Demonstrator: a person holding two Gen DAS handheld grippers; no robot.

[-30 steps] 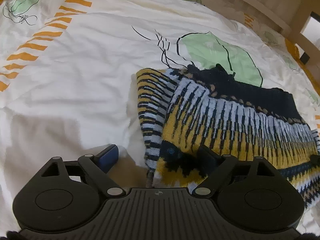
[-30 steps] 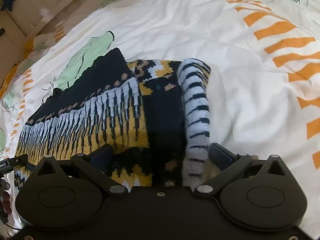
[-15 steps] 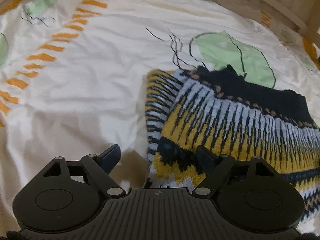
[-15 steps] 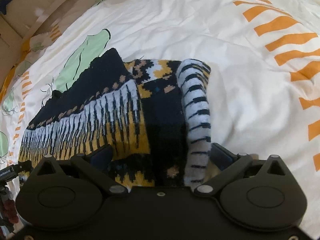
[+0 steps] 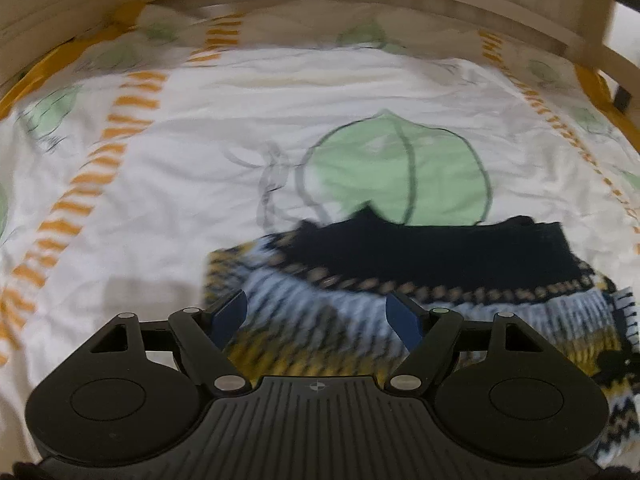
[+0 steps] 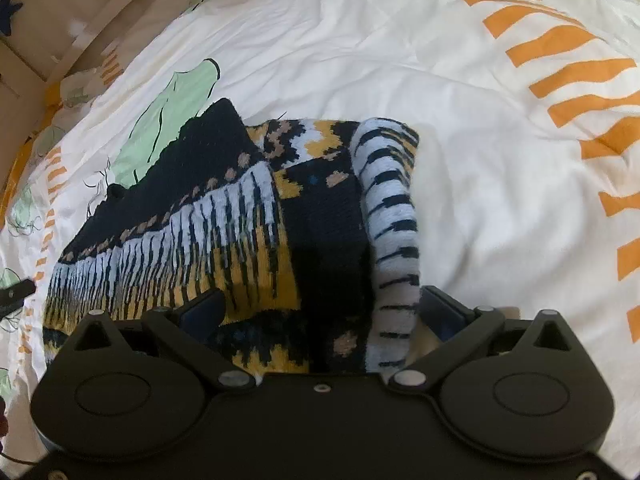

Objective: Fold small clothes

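A small knitted sweater (image 6: 256,216) in black, yellow and pale blue lies folded on the white patterned bed sheet (image 6: 480,160), a striped sleeve (image 6: 392,216) folded over its right edge. It also shows in the left wrist view (image 5: 400,280), blurred. My left gripper (image 5: 316,316) is open, lifted above the sweater's left end, holding nothing. My right gripper (image 6: 320,308) is open wide, low over the sweater's near right end, one finger on each side of the sleeve and body.
A wooden bed rail (image 5: 360,12) curves along the far side of the sheet and shows at the upper left in the right wrist view (image 6: 60,48). The sheet carries green leaf prints (image 5: 400,176) and orange stripes (image 6: 560,60).
My left gripper has lifted and swung right, from beside the sweater's left edge to above it, and the view is now blurred. My right gripper has stayed almost still, open.
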